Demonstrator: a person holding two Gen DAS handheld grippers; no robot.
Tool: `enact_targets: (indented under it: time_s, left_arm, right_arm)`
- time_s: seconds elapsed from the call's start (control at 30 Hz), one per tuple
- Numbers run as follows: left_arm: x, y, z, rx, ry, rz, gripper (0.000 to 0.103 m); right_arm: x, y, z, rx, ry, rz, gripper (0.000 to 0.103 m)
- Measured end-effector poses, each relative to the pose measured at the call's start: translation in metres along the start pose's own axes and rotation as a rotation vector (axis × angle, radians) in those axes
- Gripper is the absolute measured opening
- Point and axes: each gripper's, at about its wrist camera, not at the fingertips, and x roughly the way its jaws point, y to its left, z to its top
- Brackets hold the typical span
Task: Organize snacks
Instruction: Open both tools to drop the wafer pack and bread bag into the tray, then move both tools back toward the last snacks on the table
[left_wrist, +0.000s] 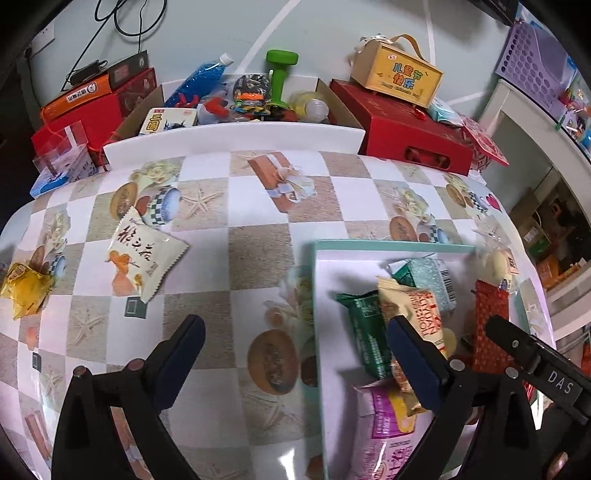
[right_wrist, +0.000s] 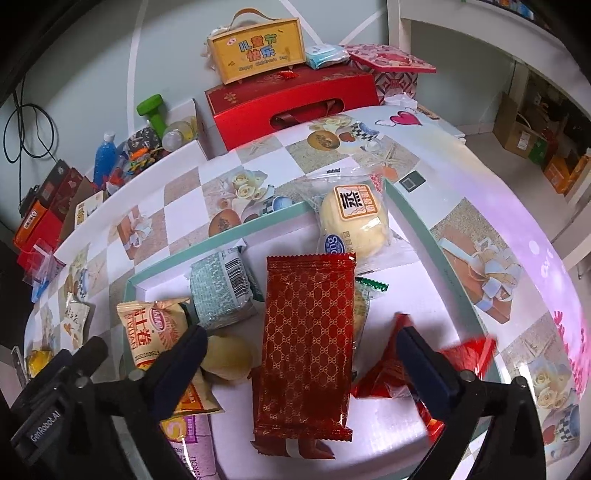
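Note:
A white tray with a teal rim (left_wrist: 317, 295) (right_wrist: 417, 221) lies on the checked tablecloth and holds several snack packets. My right gripper (right_wrist: 301, 332) hangs open over it. A red patterned packet (right_wrist: 306, 343) lies flat between its fingers, and neither pad touches it. Around that packet are a bun packet (right_wrist: 354, 221), a teal packet (right_wrist: 221, 291), a beige packet (right_wrist: 155, 332) and a crumpled red wrapper (right_wrist: 384, 373). My left gripper (left_wrist: 295, 325) is open and empty, straddling the tray's left rim. A white packet (left_wrist: 146, 254) and a yellow packet (left_wrist: 26, 288) lie loose on the cloth to the left.
Behind the table stand a cardboard box (left_wrist: 147, 110) of clutter with a green dumbbell (left_wrist: 279, 74), a red gift box (left_wrist: 406, 125) and a yellow handled box (left_wrist: 397, 77). Shelving (left_wrist: 535, 122) rises at the right. The table edge curves away near both sides.

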Motion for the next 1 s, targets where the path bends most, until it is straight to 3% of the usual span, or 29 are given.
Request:
enact_targets:
  time_s: [0.17,0.43,0.7,0.87,1.0]
  left_arm:
    - [-0.002,0.006,0.002,0.002,-0.020,0.017,0.100]
    - [-0.010,0.028,0.008,-0.045,-0.071,-0.021,0.101]
    - [-0.016,0.061,0.014,-0.134,-0.086,-0.053,0.101]
    - [-0.020,0.075,0.016,-0.112,-0.152,0.007,0.100]
    - [-0.023,0.096,0.020,-0.151,-0.174,0.020,0.100]
  right_arm:
    - [-0.004,0.004,0.000,-0.015,-0.037,0.000,0.103]
    - [-0.015,0.013,0.002,-0.006,-0.124,0.038,0.103]
    - [-0.012,0.028,0.002,-0.022,-0.115,0.088,0.103]
    - [-0.012,0.046,0.000,-0.058,-0.125,0.111,0.103]
    - [-0.011,0.060,-0.003,-0.068,-0.122,0.153,0.103]
